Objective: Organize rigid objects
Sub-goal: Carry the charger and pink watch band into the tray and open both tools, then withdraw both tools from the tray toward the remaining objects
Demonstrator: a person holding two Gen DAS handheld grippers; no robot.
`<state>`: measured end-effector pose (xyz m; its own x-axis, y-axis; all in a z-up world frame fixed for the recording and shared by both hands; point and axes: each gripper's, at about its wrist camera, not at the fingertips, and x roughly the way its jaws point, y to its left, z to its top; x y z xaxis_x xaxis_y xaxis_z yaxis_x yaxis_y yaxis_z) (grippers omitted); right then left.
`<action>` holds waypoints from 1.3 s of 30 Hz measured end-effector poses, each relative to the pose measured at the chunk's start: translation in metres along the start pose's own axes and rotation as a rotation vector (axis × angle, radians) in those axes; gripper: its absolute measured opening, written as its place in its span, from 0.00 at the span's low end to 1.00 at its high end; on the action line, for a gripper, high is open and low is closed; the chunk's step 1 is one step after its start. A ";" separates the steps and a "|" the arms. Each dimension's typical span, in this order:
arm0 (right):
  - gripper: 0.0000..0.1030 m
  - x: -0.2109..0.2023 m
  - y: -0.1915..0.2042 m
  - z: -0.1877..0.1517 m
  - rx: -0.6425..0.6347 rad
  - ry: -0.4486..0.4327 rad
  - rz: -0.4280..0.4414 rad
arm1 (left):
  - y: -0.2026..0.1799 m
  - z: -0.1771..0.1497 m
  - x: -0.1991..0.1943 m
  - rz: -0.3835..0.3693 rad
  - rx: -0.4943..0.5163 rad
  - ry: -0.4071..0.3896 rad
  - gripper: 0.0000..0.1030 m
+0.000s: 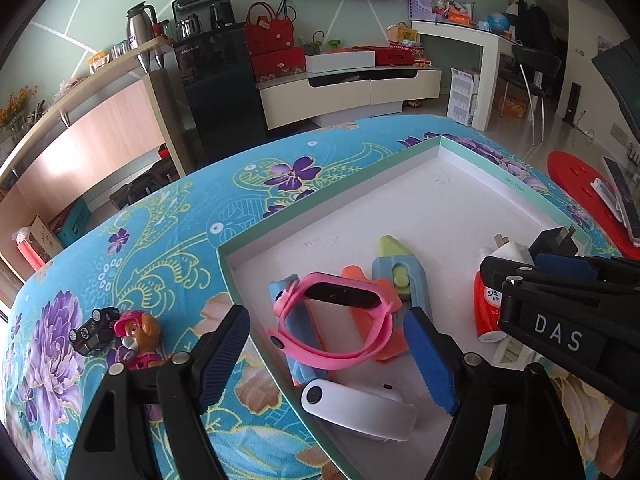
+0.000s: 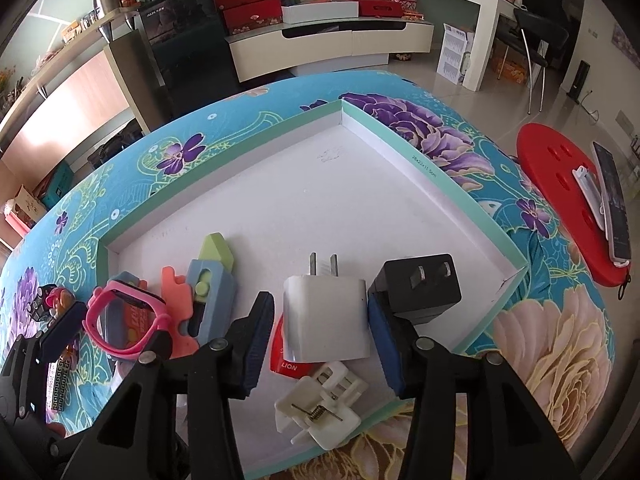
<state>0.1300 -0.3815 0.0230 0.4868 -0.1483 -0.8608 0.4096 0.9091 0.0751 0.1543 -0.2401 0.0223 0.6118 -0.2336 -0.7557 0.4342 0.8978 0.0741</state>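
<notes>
A shallow white box with a mint rim lies on the flowered cloth. In it are a pink watch band, a blue and green toy knife, an orange piece, a white oval device, a white plug, a black plug, a red tube and a white clip. My left gripper is open above the pink band. My right gripper is open around the white plug, not touching it.
A toy car and a pup figure lie on the cloth left of the box. A red stool with a phone stands to the right. Furniture lines the far wall.
</notes>
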 end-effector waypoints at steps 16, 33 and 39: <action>0.68 -0.018 -0.004 0.005 0.012 -0.056 -0.009 | 0.052 0.001 -0.024 0.105 -0.123 -0.018 0.88; 0.77 -0.025 0.027 0.004 -0.070 -0.091 0.001 | 0.106 -0.014 -0.029 0.198 -0.282 0.032 1.00; 0.77 -0.030 0.046 0.001 -0.108 -0.100 0.034 | 0.134 -0.023 -0.037 0.251 -0.350 0.073 1.00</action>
<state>0.1348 -0.3360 0.0528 0.5761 -0.1497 -0.8036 0.3090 0.9500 0.0445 0.1740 -0.1027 0.0454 0.6160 0.0236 -0.7874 0.0198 0.9988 0.0454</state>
